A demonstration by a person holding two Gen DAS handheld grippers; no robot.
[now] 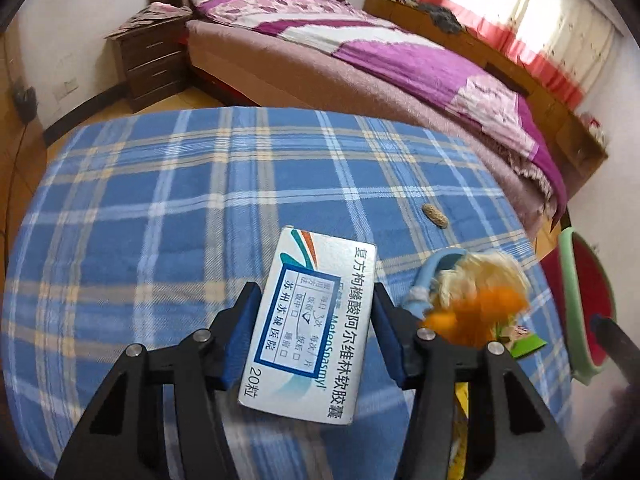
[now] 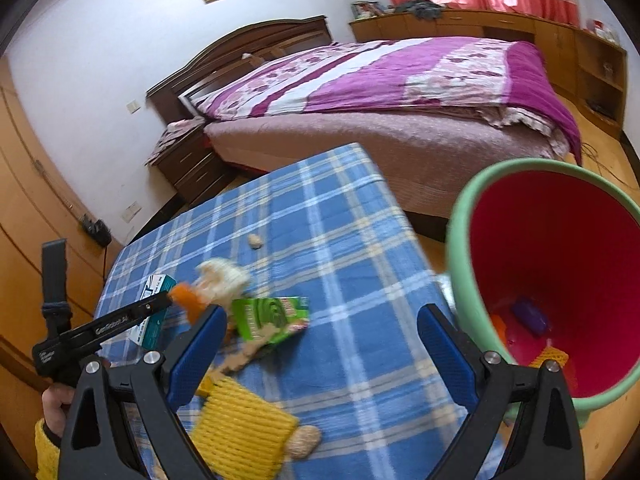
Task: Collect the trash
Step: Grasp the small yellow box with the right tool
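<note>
Left gripper pads clamp the white printed cardboard medicine box over the blue plaid tablecloth; right gripper wide open, empty. Risk: slim box twists free before the green-rimmed red plastic bin, beside the table.

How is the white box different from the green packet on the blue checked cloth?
The white medicine box sits between the left gripper fingers; the green packet lies loose on the cloth, with nothing around it. The box is white with a blue-framed label and looks stiff and flat-sided; the packet is green with a spiral picture and looks crumpled. Both are printed packaging above the same blue checked cloth.
</note>
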